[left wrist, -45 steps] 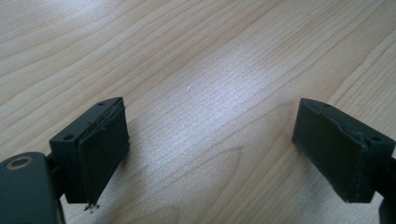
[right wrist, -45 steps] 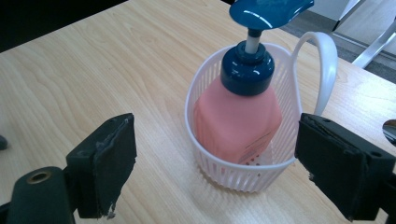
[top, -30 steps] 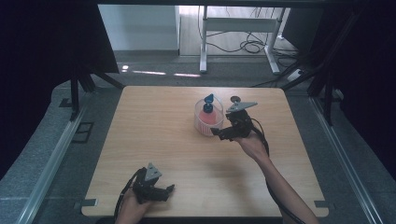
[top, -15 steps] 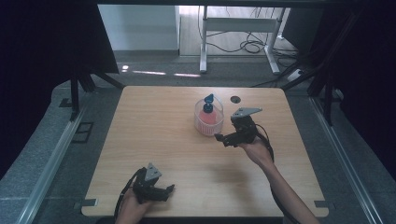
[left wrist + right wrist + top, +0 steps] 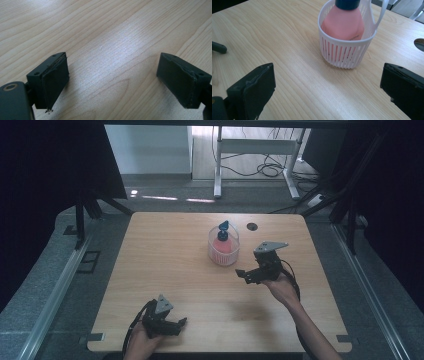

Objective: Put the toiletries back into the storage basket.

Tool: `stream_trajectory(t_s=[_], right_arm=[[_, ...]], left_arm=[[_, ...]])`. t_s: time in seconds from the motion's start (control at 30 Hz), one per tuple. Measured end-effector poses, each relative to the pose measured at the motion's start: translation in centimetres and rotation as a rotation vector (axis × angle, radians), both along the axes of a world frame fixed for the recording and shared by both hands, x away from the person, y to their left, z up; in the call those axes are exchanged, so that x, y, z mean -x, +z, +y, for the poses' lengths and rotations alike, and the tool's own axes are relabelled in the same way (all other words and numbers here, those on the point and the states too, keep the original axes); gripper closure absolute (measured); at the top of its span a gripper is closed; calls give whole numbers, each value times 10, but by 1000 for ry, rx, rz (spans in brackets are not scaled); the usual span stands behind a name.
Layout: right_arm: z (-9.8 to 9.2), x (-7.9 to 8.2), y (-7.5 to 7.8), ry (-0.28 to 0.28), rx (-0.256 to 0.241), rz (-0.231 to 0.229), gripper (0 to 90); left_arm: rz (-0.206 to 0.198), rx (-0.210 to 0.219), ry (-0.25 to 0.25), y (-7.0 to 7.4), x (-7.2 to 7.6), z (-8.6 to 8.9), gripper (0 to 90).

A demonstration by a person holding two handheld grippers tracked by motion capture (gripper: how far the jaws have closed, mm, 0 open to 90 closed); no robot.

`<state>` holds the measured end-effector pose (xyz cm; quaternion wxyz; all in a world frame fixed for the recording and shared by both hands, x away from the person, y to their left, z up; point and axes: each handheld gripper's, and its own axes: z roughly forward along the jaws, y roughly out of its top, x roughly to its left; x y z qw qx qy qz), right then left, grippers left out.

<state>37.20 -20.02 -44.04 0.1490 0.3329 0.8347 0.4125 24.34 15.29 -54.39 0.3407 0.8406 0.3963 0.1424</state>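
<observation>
Right gripper (image 5: 248, 275), jaws wide and empty, hangs just beside the basket (image 5: 223, 251); a careless sweep could topple it and its pink bottle (image 5: 343, 21).

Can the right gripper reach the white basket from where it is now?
Probably yes: the right gripper is open and points toward the white basket, with bare table between them.

right gripper (image 5: 327, 92): jaws wide apart, empty | pink bottle (image 5: 343, 23) upright inside white basket (image 5: 342, 55) | wooden table (image 5: 287, 50)
</observation>
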Motion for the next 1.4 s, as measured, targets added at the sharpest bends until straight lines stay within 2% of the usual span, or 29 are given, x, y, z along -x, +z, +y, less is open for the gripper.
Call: stream_trajectory(t_s=[0.23,1.4], right_arm=[[-8,9,-4,-8,19,-4,0],[-57,51,-21,-69,3,-7,0]], left_arm=[[0,0,1,0,0,0,104],[2,0,6,0,0,-1,104]])
